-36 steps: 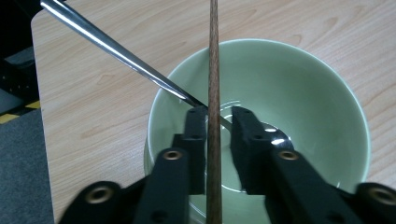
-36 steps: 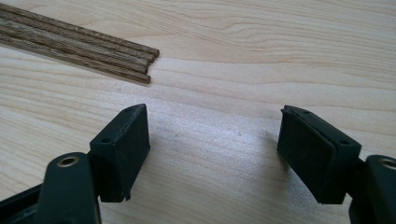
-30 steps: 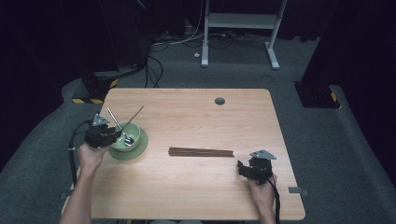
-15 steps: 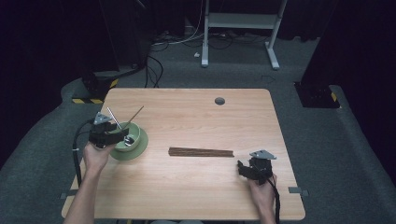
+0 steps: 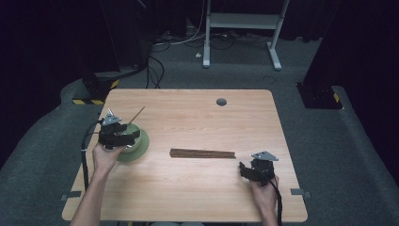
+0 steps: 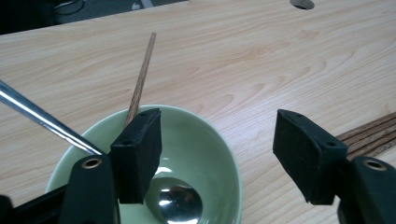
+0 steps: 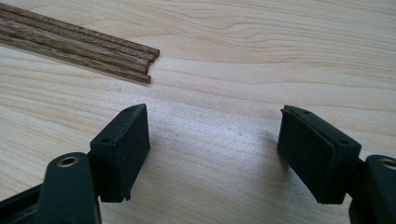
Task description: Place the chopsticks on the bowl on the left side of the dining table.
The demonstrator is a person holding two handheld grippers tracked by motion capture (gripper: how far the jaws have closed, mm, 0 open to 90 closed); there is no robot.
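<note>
Overhead forward-down view of the table (image 5: 197,183); two close low views, both apparently sharing the chopsticks (image 7: 79,44).

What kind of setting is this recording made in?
Probably a lab or studio workspace: a bare wooden table on grey carpet, loose cables on the floor behind, a white metal stand, dark surroundings.

A pale green bowl (image 6: 205,154) stands upright near the table's left edge. A steel spoon (image 6: 177,205) rests inside, its handle leaning out over the rim, and one brown chopstick (image 6: 140,79) leans out likewise.
</note>
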